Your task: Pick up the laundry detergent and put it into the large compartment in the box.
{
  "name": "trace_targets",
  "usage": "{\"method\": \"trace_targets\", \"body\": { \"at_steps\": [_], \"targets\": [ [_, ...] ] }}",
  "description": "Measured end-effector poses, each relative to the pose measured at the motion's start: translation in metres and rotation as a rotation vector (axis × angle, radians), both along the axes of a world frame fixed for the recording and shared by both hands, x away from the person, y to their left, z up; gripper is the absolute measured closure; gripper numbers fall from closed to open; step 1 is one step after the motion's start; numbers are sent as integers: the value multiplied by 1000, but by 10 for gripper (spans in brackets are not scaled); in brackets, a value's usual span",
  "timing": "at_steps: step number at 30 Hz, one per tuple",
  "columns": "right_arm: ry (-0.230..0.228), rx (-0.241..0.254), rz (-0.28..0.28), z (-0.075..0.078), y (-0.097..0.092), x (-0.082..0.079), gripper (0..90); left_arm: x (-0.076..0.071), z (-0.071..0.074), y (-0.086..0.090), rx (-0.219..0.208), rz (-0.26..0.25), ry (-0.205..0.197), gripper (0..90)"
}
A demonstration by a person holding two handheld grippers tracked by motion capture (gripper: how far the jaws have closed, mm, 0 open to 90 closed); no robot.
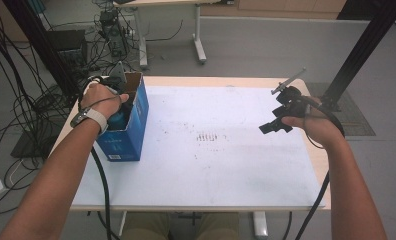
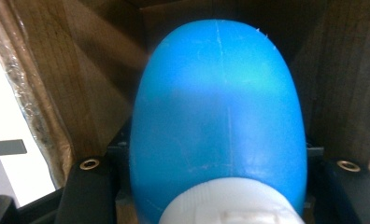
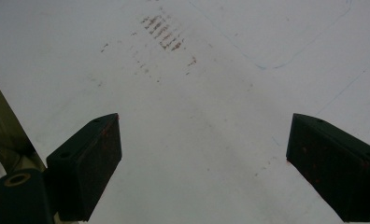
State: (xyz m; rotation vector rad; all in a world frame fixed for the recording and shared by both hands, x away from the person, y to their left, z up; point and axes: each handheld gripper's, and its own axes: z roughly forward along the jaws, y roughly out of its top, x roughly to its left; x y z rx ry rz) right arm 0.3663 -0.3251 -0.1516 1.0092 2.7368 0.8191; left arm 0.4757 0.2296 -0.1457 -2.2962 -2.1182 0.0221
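At the far left corner of the worktop [image 1: 211, 175] stands an open blue cardboard box [image 1: 131, 131], and the left claw [image 1: 117, 102] reaches down into its mouth. In the left gripper view a blue bottle [image 2: 218, 116] with a white cap [image 2: 234, 203] sits between the black jaws, which press on its two sides, so the left claw is clenched on it. The brown inner walls of the box rise around the bottle on both sides and behind it. The bottle is inside the box, its rounded end pointing deeper in.

The right claw [image 1: 275, 125] hovers over the right side of the worktop, well apart from the box. In the right gripper view its jaws stand wide apart with nothing between them: released. Below them lies the white sheet with a patch of faint brownish marks [image 3: 163, 31].
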Motion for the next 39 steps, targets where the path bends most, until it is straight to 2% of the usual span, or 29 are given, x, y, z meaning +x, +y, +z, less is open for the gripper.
{"method": "trace_targets", "body": {
  "at_steps": [30,39],
  "targets": [
    [-2,4,-1,-1,-1,-2,101,-3,0,-1,0,-3,-20,381],
    [0,1,1,-1,1,-2,101,-5,1,1,-8,-10,-26,308]
  ]
}}
